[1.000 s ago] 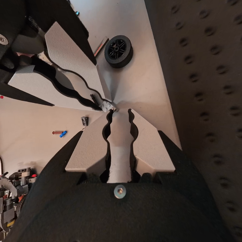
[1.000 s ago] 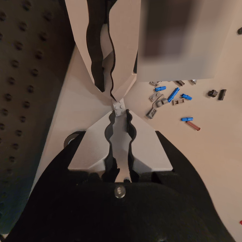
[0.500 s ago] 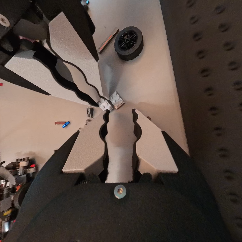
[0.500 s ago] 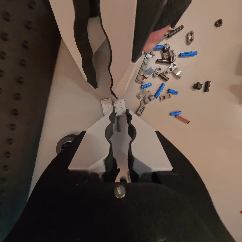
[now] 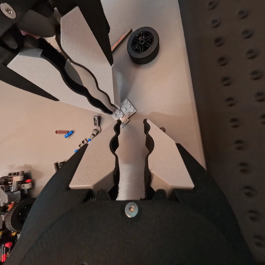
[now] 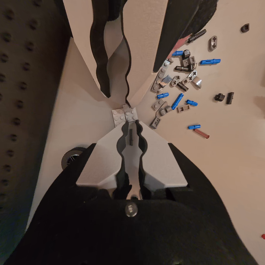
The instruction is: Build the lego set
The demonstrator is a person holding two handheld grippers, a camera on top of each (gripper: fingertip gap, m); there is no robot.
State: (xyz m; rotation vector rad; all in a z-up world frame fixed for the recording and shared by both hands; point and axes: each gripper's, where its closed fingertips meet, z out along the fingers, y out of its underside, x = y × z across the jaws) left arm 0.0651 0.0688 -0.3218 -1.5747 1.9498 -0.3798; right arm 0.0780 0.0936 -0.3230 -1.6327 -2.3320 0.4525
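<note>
Near the worktop (image 5: 164, 88) edge that borders the dark dimpled mat (image 5: 229, 100), you have two light grey plates (image 6: 124, 116) lying flat, studs up, side by side and touching. Your right hand-held gripper (image 6: 130, 121) has its jaws narrowed to a small gap, tips at the edge of the nearer plate; whether they pinch it or only rest against it is hard to tell. Your left hand-held gripper (image 5: 131, 121) is spread moderately wide and holds nothing, one fingertip touching the plates from the opposite side. Meeting the plates from both sides looks meant to brace them so they can be lined up or lifted without sliding.

A small tan piece (image 5: 124, 119) peeks from under the plates, mostly hidden. A thin black pin (image 6: 130, 137) lies on the worktop between your right jaws. The black wheel (image 5: 143, 44) sits close by along that edge, loose blue pins (image 6: 177, 100) farther in, and the part-built model (image 5: 12, 200) is cut off at the frame's border.
</note>
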